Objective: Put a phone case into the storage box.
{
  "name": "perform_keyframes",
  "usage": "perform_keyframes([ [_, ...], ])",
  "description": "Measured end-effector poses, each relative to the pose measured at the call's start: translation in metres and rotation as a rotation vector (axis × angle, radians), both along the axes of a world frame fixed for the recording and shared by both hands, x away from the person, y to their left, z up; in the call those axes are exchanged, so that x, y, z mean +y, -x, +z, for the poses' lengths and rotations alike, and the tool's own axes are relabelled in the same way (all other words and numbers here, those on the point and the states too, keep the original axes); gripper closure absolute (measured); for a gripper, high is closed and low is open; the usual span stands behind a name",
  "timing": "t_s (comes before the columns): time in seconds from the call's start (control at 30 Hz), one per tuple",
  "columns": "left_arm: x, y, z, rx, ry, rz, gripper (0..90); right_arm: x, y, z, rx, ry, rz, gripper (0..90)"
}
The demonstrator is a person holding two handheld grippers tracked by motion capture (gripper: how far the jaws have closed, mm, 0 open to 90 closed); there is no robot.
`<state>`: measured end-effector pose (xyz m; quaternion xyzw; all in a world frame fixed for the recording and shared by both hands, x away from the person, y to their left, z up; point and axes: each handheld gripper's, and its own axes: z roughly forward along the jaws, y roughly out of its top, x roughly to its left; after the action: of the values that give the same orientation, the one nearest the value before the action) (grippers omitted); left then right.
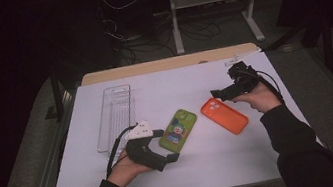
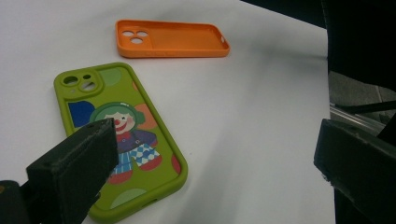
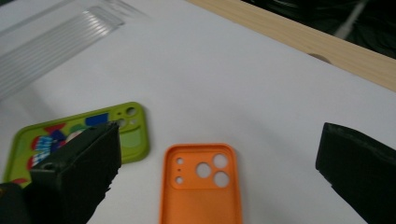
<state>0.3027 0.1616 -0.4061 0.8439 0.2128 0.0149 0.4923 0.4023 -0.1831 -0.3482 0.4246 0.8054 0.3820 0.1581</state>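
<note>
A green phone case [image 1: 178, 129] printed with a clown lies face up on the white sheet [image 1: 173, 87]. Just right of it an orange phone case [image 1: 224, 115] lies with its hollow side up. My left gripper [image 1: 166, 145] hovers at the green case's near left edge, open and holding nothing. In the left gripper view its jaws stand wide apart [image 2: 215, 154] above the green case [image 2: 140, 121], with the orange case [image 2: 173, 39] farther off. My right gripper [image 1: 219, 94] is open just behind the orange case's camera end. Its view shows the orange case [image 3: 201, 186] between the spread jaws [image 3: 217, 158] and the green case [image 3: 135, 135] to the left.
A clear plastic tray [image 1: 115, 117] lies lengthwise at the left of the sheet, also blurred in the right gripper view [image 3: 46, 42]. A bare wooden strip [image 1: 170, 63] runs along the table's far edge. Beyond it the floor is dark, with cables and table legs.
</note>
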Motion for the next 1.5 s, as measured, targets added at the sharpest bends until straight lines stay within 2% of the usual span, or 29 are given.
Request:
perform_keyframes([
  [0.1, -0.001, 0.000, -0.001, -0.004, 0.006, -0.004, 0.0, -0.002, -0.002, -0.001, 0.012, 0.008, -0.044, 0.0],
  [0.43, 0.000, 0.000, -0.001, 0.002, -0.004, -0.002, 0.0, -0.004, -0.002, -0.007, 0.024, 0.032, -0.045, 0.0],
  [0.47, 0.000, 0.000, -0.001, 0.003, -0.003, -0.003, 0.0, -0.004, -0.002, -0.008, 0.036, 0.032, -0.050, 0.0],
  [0.53, -0.001, 0.000, -0.001, 0.002, -0.002, -0.008, 0.0, -0.005, -0.002, -0.012, 0.031, 0.038, -0.044, 0.0],
  [0.73, 0.000, 0.000, -0.002, 0.009, -0.006, -0.005, 0.0, -0.006, 0.001, -0.020, 0.056, 0.049, -0.031, 0.0],
  [0.93, 0.000, 0.000, -0.002, 0.013, -0.005, -0.005, 0.0, -0.007, 0.005, -0.027, 0.059, 0.040, -0.010, 0.0],
  [0.97, 0.000, 0.000, -0.002, 0.015, 0.000, -0.004, 0.0, -0.006, 0.008, -0.030, 0.077, 0.045, -0.003, 0.0],
  [1.07, 0.000, 0.000, -0.003, 0.017, 0.005, -0.003, 0.0, -0.006, 0.011, -0.035, 0.087, 0.053, 0.019, 0.0],
  [1.37, 0.000, 0.000, -0.004, 0.022, 0.003, -0.003, 0.0, -0.006, 0.016, -0.045, 0.109, 0.048, 0.036, 0.0],
  [1.5, 0.000, 0.000, -0.004, 0.023, 0.008, -0.002, 0.0, -0.005, 0.019, -0.052, 0.133, 0.052, 0.039, 0.0],
])
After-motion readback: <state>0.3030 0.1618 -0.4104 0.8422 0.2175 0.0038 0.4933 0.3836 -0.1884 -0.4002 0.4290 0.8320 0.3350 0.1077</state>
